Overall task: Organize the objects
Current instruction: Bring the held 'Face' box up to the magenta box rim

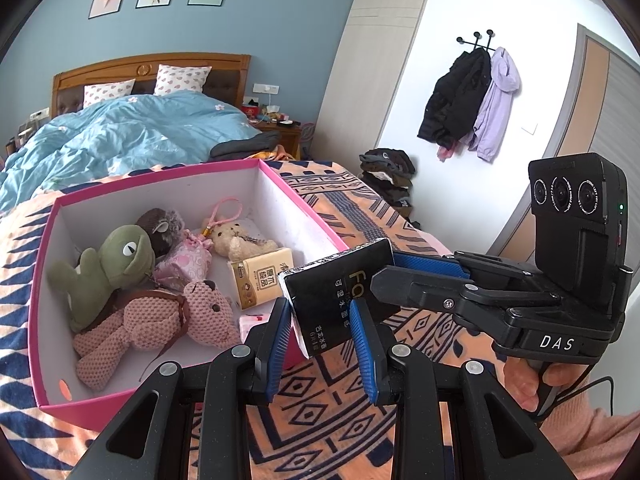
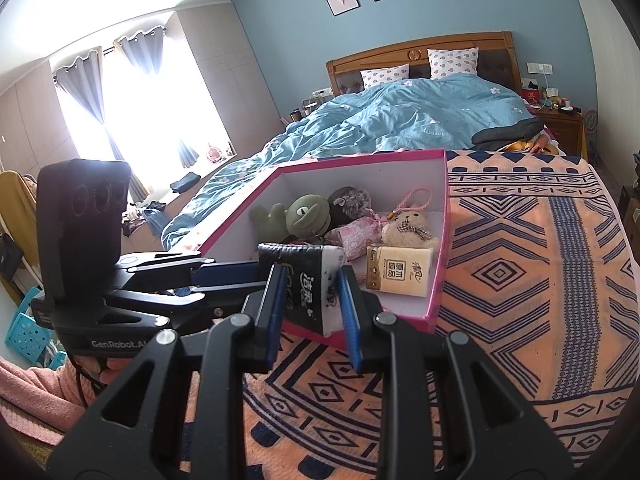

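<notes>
A black tissue pack, soft plastic with gold and white lettering and a white crimped end, is held over the near corner of a pink box. Both grippers grasp it: the left gripper pinches its lower end between ribbed blue pads, and the right gripper clamps it from the other side, jaws narrowed onto the pack. The cardboard box, white inside, sits on a bed's peach blanket with navy geometric patterning. Inside lie a green plush frog, a knitted pink bear, a cream bear, a brown fuzzy toy, a pink floral pouch and a tan tissue pack.
</notes>
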